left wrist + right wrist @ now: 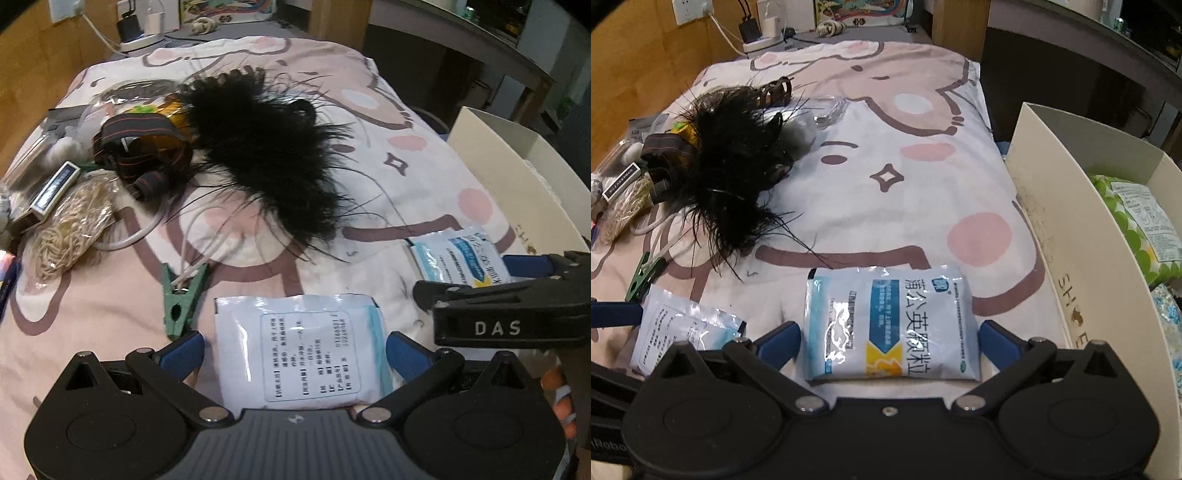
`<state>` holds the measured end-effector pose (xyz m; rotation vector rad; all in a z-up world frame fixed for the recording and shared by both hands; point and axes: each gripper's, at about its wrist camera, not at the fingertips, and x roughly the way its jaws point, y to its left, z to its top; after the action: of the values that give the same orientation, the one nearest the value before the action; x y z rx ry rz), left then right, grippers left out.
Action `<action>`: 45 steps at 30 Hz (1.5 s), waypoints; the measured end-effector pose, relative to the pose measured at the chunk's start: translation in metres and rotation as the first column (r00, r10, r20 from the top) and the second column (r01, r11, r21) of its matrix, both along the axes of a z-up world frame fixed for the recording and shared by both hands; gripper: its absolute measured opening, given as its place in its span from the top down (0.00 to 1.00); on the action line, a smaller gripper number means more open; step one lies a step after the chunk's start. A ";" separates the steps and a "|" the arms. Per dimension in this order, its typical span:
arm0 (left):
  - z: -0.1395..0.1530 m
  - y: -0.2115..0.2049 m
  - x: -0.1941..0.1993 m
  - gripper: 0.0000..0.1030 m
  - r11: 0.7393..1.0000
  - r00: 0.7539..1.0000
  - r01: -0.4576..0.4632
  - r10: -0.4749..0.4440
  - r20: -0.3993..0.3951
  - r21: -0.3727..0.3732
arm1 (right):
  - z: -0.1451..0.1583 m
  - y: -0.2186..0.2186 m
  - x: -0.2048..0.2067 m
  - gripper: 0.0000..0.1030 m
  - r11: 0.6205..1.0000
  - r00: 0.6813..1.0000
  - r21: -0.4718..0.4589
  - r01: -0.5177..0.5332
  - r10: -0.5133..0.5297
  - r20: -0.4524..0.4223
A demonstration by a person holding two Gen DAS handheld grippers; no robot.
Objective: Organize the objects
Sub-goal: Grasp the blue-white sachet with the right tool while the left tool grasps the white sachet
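the left gripper (295, 345) is sitting with its blue fingers apart on either side of a white sachet (301, 347) whose printed back is facing up; the pads are looking just clear of its edges, so nothing is clamped. the right gripper (888, 343) is doing the same around a second sachet (892, 325), the one with the blue and yellow front, fingers apart with a sliver of gap on each side. both packets are lying flat on the pink cartoon bedcover (886, 184), near each other, with the cream shoe box (1071, 240) standing just to the right and already holding a green-patterned packet (1137, 221).

the likely trouble is in the closing. these sachets are thin and slick, and the bedcover is soft, so fingers pressing in from the sides could buckle a packet or skate over it and pinch fabric instead (the left view is slightly blurred around the sachet, so contact is hard to judge). the two grippers are also crowding each other, and lifting both at once could knock one packet loose. farther up the bed, the black feather piece (266, 147) is trailing long wisps toward the green clothespin (183, 299) and its white cord, which could snag on a careless sweep.
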<state>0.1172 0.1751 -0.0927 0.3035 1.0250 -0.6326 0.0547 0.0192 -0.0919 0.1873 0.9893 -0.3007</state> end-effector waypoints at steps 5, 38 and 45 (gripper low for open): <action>0.000 -0.001 -0.004 0.00 0.999 0.999 -0.032 0.032 0.013 0.017 | 0.003 -0.001 0.003 0.02 1.000 1.000 0.008 -0.013 0.013 -0.022; 0.008 -0.004 -0.015 0.32 1.000 0.999 -0.029 0.029 0.041 0.003 | 0.027 0.007 -0.013 0.28 0.992 0.989 -0.033 -0.122 0.125 0.074; 0.016 0.001 -0.013 0.32 0.998 0.997 -0.052 0.053 0.050 -0.021 | 0.035 0.009 -0.017 0.28 0.990 0.985 -0.056 -0.132 0.137 0.103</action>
<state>0.1045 0.1763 -0.0765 0.2730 0.9747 -0.5846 0.0375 0.0284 -0.0570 0.0903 0.8838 -0.1890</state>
